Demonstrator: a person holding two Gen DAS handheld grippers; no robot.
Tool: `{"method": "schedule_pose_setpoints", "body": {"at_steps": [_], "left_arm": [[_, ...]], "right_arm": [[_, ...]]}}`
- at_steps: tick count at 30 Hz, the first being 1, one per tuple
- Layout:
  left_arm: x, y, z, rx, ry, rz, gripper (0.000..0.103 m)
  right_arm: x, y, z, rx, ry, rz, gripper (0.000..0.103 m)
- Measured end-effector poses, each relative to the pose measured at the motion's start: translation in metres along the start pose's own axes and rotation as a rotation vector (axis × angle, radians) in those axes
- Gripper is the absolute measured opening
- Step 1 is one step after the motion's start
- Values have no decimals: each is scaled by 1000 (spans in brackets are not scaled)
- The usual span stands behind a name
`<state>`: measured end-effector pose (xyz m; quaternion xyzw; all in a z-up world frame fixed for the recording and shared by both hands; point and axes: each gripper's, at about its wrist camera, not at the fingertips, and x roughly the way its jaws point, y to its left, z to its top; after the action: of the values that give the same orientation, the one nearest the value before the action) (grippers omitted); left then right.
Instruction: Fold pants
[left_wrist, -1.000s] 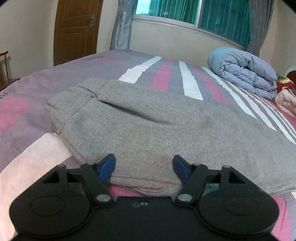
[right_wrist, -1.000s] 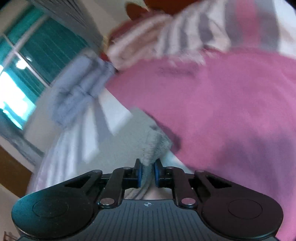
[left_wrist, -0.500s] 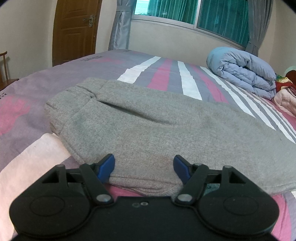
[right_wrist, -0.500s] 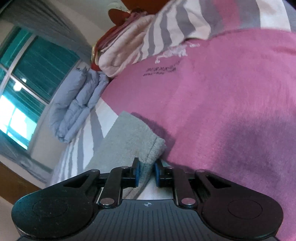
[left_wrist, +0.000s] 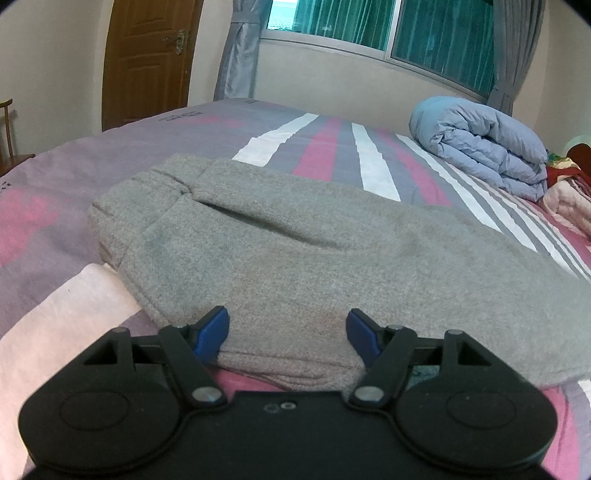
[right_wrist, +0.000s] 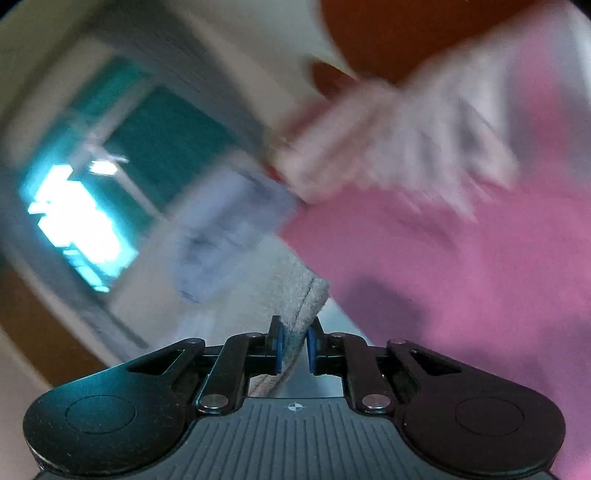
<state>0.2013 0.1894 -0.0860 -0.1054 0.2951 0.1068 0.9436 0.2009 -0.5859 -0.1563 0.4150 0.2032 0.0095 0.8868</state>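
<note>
Grey fleece pants (left_wrist: 295, 254) lie flat across the striped bed, waistband at the left, legs running off to the right. My left gripper (left_wrist: 288, 334) is open, its blue pads on either side of the pants' near folded edge, low over the bed. My right gripper (right_wrist: 294, 345) is shut on the grey pant-leg cuff (right_wrist: 303, 299) and holds it lifted above the pink bedsheet (right_wrist: 461, 280). The right wrist view is blurred by motion.
A rolled blue duvet (left_wrist: 480, 144) lies at the back right of the bed, with pink and red bedding (left_wrist: 569, 199) beside it. A wooden door (left_wrist: 147, 55), curtains and a window (left_wrist: 388, 29) stand behind. A chair (left_wrist: 7, 125) stands at the far left.
My right gripper has swung and lifted with the cuff still pinched; its view turned toward the window and blurred. My left gripper has stayed open and still at the pants' near edge.
</note>
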Motion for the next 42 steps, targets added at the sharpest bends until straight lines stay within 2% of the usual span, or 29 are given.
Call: {"method": "schedule_pose_setpoints", "body": {"at_steps": [1, 2, 3, 5, 13, 19, 25, 27, 30, 42], "left_arm": [[0, 0, 0, 1, 0, 0, 63], [0, 0, 0, 3, 0, 0, 63], [0, 1, 0, 3, 1, 0, 63], [0, 1, 0, -1, -1, 0, 63], [-1, -1, -3, -4, -13, -1, 63], [-1, 2, -4, -13, -17, -11, 64], [-2, 4, -4, -18, -20, -21, 64], [-2, 4, -4, -18, -21, -23, 64], [-2, 5, -4, -21, -23, -30, 64], [-2, 3, -4, -17, -24, -25, 64]], "right_arm": [[15, -21, -12, 51, 79, -80, 12], [24, -34, -20, 91, 118, -108, 12], [22, -43, -26, 119, 95, -80, 12], [21, -43, -28, 121, 81, -79, 12], [18, -48, -27, 112, 105, -87, 12], [28, -16, -23, 10, 108, -157, 13], [34, -10, -24, -10, 125, -199, 12], [36, -17, -24, 24, 135, -193, 13], [31, -30, -22, 140, 131, -144, 18], [28, -36, -25, 157, 114, -117, 19]]}}
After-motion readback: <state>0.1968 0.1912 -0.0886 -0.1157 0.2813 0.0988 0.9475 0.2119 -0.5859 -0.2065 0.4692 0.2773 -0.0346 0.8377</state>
